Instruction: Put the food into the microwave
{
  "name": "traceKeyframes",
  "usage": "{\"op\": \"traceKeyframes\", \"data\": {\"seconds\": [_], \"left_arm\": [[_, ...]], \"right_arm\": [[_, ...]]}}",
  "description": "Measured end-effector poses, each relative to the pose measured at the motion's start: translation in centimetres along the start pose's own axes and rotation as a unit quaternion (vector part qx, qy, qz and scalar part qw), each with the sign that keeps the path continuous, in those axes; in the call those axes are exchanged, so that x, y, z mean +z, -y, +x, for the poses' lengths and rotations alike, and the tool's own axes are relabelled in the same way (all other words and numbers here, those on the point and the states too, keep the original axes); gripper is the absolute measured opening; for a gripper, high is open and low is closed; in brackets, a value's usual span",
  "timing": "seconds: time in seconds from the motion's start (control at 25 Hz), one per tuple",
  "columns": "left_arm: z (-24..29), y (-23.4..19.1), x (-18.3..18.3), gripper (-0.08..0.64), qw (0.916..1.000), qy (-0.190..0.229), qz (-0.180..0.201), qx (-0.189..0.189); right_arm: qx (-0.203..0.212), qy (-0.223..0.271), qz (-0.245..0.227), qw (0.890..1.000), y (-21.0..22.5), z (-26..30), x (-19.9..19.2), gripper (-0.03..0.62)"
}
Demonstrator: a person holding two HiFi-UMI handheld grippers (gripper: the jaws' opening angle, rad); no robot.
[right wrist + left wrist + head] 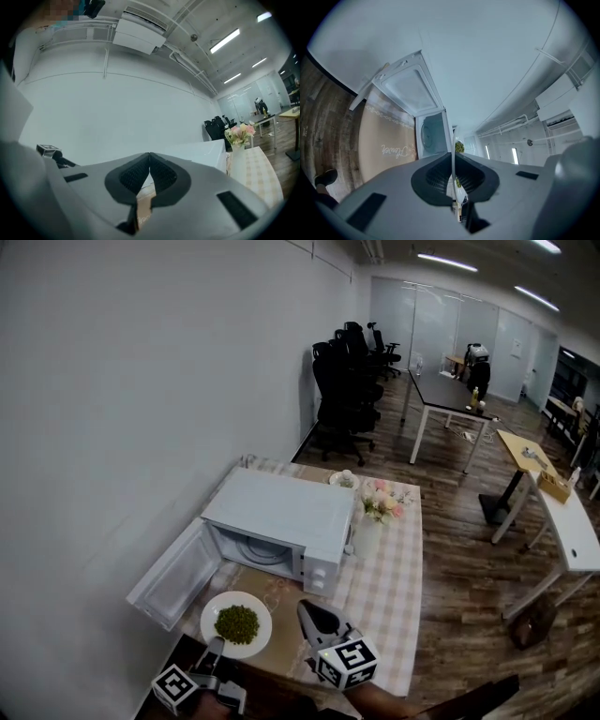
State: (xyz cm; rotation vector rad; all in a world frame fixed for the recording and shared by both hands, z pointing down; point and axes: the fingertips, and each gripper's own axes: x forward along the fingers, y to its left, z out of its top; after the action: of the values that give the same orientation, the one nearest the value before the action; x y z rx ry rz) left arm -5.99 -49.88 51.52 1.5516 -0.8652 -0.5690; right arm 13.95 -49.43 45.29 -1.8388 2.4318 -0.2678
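place: likely office | cues: black swivel chairs (349, 381), long desks (441, 395), strip lights (445, 261)

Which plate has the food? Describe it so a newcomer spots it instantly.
On the checked table, find the white microwave with its door swung open. Just in front of that opening is a round white plate, its near rim pinched by the left tool. Unlike the small dish behind the microwave, it carries a heap of green food.

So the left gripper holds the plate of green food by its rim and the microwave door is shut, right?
No: the microwave door stands open, swung out to the side, as the head view shows. The left gripper does hold the plate of green food by its rim.
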Motion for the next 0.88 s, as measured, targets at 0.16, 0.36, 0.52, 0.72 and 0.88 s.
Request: {"op": "traceKeyframes", "data": {"seconds": [0.16, 0.36, 0.52, 0.72, 0.88], "left_arm": [[2.4, 0.1, -0.2, 0.023, 1.0, -0.008, 0.005, -0.001], [3.7, -0.1, 0.2, 0.023, 0.9998, -0.016, 0.005, 0.009], [5.7, -0.9, 0.9, 0.023, 0.9994, -0.032, 0.004, 0.01], [9.4, -2.4, 2.2, 0.023, 0.9979, -0.063, 0.001, 0.013], [11.7, -3.4, 3.5, 0.024, 0.9968, -0.078, -0.001, 0.014]], "right_arm": [[-0.007, -0.006, -0.008, 1.0, 2.1, 0.7, -0.6, 0.008], [-0.02, 0.001, 0.017, 1.0, 3.5, 1.3, -0.3, 0.008], [-0.03, 0.0, 0.01, 1.0, 3.9, 2.6, -0.6, 0.009], [-0.063, -0.004, -0.007, 0.998, 5.0, 4.7, -0.4, 0.008], [-0.081, -0.009, -0.014, 0.997, 5.2, 6.3, 0.0, 0.008]]}}
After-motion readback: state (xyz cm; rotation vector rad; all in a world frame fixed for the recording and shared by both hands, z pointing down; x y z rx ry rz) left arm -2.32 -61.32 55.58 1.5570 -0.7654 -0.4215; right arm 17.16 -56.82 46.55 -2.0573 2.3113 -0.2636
